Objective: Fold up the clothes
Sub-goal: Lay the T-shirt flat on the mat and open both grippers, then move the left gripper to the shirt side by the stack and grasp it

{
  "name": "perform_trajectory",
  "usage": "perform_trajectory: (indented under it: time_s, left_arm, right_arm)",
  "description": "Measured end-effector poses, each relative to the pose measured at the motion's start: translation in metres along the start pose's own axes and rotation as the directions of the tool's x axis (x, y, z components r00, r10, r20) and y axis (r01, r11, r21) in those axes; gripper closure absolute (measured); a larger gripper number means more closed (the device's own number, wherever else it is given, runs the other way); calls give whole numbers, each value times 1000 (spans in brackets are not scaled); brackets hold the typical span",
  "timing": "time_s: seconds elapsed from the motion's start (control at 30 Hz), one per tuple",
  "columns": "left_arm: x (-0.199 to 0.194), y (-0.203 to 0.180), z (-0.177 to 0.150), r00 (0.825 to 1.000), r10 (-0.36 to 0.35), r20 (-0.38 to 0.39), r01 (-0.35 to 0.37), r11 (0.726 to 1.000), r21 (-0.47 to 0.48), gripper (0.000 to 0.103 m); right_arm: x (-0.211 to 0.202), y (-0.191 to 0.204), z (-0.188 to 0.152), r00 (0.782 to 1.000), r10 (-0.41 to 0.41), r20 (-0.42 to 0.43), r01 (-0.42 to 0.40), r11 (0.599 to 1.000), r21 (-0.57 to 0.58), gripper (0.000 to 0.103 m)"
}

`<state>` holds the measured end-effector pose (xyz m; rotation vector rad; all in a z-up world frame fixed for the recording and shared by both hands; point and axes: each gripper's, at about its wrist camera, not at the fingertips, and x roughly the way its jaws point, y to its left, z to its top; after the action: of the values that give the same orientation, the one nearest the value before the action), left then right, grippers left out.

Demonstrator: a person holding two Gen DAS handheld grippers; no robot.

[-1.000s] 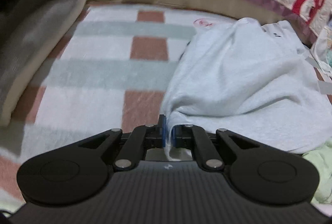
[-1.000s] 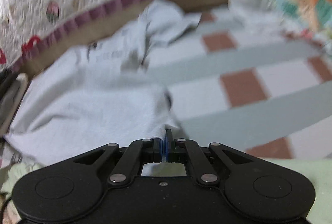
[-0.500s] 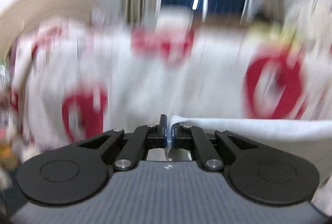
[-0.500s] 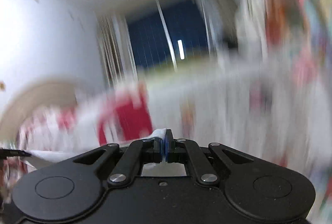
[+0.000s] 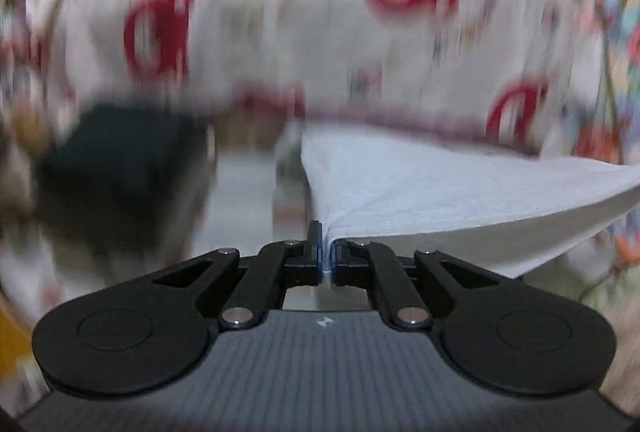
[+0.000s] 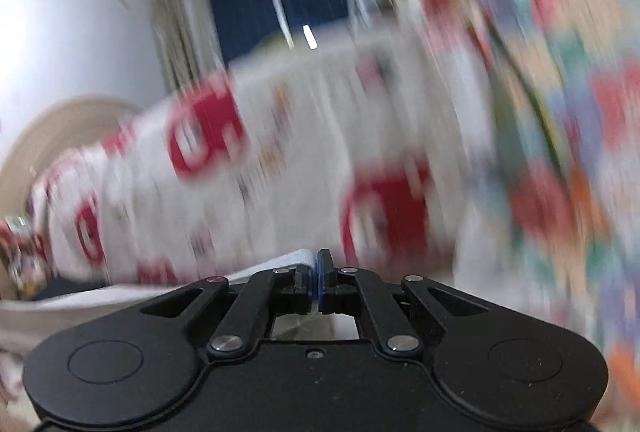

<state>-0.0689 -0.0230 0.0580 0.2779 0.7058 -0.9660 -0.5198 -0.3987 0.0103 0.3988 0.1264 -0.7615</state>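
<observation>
Pale blue-white cloth, one garment [image 5: 440, 200], runs from the left gripper [image 5: 325, 252] out toward 3 o'clock, its far end cut off at the frame edge. Both pairs of tongs are pinched on it; the right gripper [image 6: 316, 280] nips a bunched edge trailing toward 9 o'clock. Behind, one red-and-white quilt [image 5: 280, 24], a dark shape [image 5: 120, 160] and a window [image 6: 276, 0] are smeared by blur.

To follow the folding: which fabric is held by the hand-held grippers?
The plain pale blue cloth, clamped by both; the quilt with red prints lies behind, untouched.
</observation>
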Motion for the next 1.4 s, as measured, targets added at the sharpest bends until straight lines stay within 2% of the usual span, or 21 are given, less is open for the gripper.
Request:
perform_trajectory:
  time_s: [0.07, 0.13, 0.33, 0.47, 0.6, 0.73, 0.83, 0.9, 0.93, 1.0, 1.1, 1.13, 1.17, 1.23, 1.3, 1.4]
  left_arm:
    - [20, 1, -30, 996, 0, -92, -5, 999, -53, 100]
    - [26, 2, -42, 991, -4, -135, -8, 996, -91, 100]
    - [-18, -15, -27, 988, 26, -155, -30, 999, -25, 100]
    - [-41, -25, -26, 983, 44, -176, -43, 999, 7, 100]
    - [-42, -24, -43, 969, 59, -240, -66, 998, -19, 100]
    - [-16, -22, -70, 935, 73, -347, -88, 996, -28, 100]
    - [-12, -25, -76, 936, 75, -344, -77, 997, 5, 100]
    - [-12, -30, -72, 928, 86, -361, -76, 996, 43, 98]
    - [-13, -33, -70, 924, 90, -371, -74, 996, 59, 95]
    - [-18, -37, -63, 924, 72, -376, -46, 996, 78, 89]
    - [-44, -39, -46, 962, -42, -271, 65, 995, 76, 88]
    - [-54, -38, -38, 969, -73, -236, 91, 994, 66, 87]
    - [-60, -36, -31, 973, -87, -215, 102, 993, 59, 86]
    - [-69, -34, -20, 980, -95, -174, 106, 993, 57, 75]
    - [-72, -33, -12, 983, -95, -160, 106, 993, 57, 71]
    - [-72, -27, -1, 987, -86, -136, 94, 994, 56, 69]
  right_arm:
    - [8, -13, -28, 997, -18, -73, 20, 999, 31, 101]
    - [12, -20, -47, 992, -26, -123, 32, 998, 51, 101]
    - [-36, -4, -37, 996, -8, -88, 7, 1000, -7, 101]
    - [-67, 3, -24, 996, -29, -78, 26, 999, -42, 101]
    - [-75, 4, -38, 987, -50, -156, 40, 997, -66, 101]
    - [-63, -10, -80, 952, -59, -302, 57, 998, -16, 101]
    - [-52, -16, -101, 916, -79, -393, 74, 997, -26, 101]
    - [-47, -19, -104, 892, -86, -445, 78, 996, -37, 101]
    - [-44, -20, -105, 878, -90, -470, 79, 996, -44, 99]
    - [-43, -19, -103, 857, -96, -506, 71, 995, -69, 88]
    - [-57, 1, -91, 862, -94, -498, 15, 987, -161, 77]
    - [-63, 7, -85, 870, -87, -486, -6, 983, -186, 72]
    - [-69, 13, -78, 885, -69, -461, -24, 981, -193, 70]
    - [-79, 17, -62, 912, -19, -409, -51, 986, -161, 67]
    - [-85, 20, -48, 938, 8, -347, -62, 987, -146, 65]
    - [-76, 26, -33, 954, 41, -298, -82, 989, -126, 60]
